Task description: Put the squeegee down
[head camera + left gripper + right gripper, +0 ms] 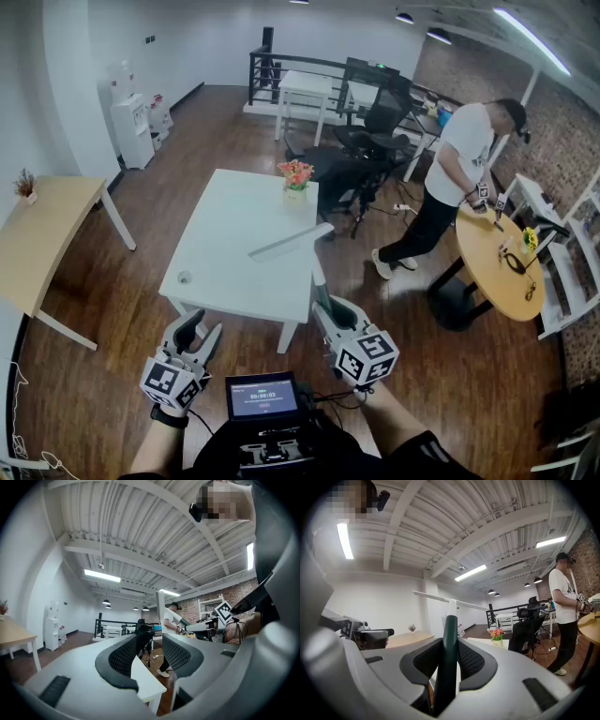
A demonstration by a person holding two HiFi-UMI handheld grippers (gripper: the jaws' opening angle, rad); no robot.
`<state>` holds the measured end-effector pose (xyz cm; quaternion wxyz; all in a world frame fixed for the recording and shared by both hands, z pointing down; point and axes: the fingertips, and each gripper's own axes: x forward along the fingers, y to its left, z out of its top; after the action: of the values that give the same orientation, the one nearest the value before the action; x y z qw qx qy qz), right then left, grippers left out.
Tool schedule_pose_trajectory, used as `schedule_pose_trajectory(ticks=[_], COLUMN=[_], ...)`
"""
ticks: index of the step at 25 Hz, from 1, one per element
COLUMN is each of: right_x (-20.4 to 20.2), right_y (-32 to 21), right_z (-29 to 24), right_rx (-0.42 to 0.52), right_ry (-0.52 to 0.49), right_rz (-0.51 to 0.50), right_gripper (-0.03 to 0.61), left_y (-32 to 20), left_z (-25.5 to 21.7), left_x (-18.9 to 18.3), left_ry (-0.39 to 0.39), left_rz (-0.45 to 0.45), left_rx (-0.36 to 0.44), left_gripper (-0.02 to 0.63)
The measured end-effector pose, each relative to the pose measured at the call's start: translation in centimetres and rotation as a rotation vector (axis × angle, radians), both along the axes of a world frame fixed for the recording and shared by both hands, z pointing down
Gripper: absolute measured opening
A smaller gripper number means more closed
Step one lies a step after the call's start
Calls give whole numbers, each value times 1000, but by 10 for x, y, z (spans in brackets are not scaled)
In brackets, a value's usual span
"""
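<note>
The squeegee (292,242) is gripped by its green handle in the clenched jaws of the right gripper (325,307), blade raised over the white tabletop (234,262) near its front edge, apparently for setting down there, while the left gripper (200,331) is seen released and empty.

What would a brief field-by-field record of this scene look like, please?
squeegee: held aloft, blade at the far end, not yet set down
right gripper: shut on the squeegee's dark green handle
left gripper: open, empty
white table: ahead, bearing a flower pot
bystander: standing at a round wooden table
</note>
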<state>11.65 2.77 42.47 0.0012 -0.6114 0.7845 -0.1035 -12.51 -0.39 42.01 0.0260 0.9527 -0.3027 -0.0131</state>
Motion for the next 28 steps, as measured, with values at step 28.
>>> schedule_pose_trajectory(ticks=[28], right_x=[44], right_y=[-223], right_z=[62], right_rx=[-127], right_ry=[47], right_rz=[19], right_gripper=[115], left_y=[-100], left_z=[21], left_x=[-14], left_ry=[-57], left_rz=[-43], left_rx=[-9], left_gripper=[179])
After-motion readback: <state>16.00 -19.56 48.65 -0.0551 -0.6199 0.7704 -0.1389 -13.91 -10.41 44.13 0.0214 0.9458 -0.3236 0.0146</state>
